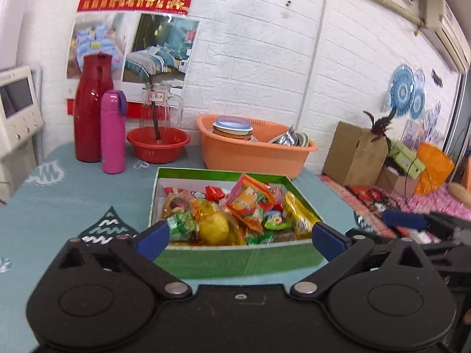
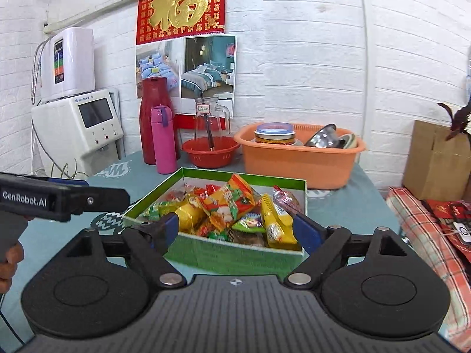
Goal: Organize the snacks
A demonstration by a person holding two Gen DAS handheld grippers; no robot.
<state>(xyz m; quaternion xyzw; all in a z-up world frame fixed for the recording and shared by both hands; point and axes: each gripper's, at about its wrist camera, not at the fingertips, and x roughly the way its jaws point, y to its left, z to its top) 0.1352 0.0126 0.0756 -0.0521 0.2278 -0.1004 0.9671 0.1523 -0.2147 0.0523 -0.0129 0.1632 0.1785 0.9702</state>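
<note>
Green cardboard box (image 1: 235, 260) heaped with bright wrapped snacks (image 1: 232, 214) on teal tablecloth (image 1: 88, 185); left gripper (image 1: 240, 234) and right gripper (image 2: 235, 229) near box's front wall, both spread wide, empty

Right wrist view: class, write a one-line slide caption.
Open right gripper faces a green box full of snack packets on the teal table.

One snack box (image 1: 232, 260), two flasks (image 1: 113, 132), two basins (image 1: 253, 154)

The left gripper (image 1: 240, 235), jaws wide and empty, faces a green box (image 1: 235, 260) heaped with snacks (image 1: 235, 211).
</note>
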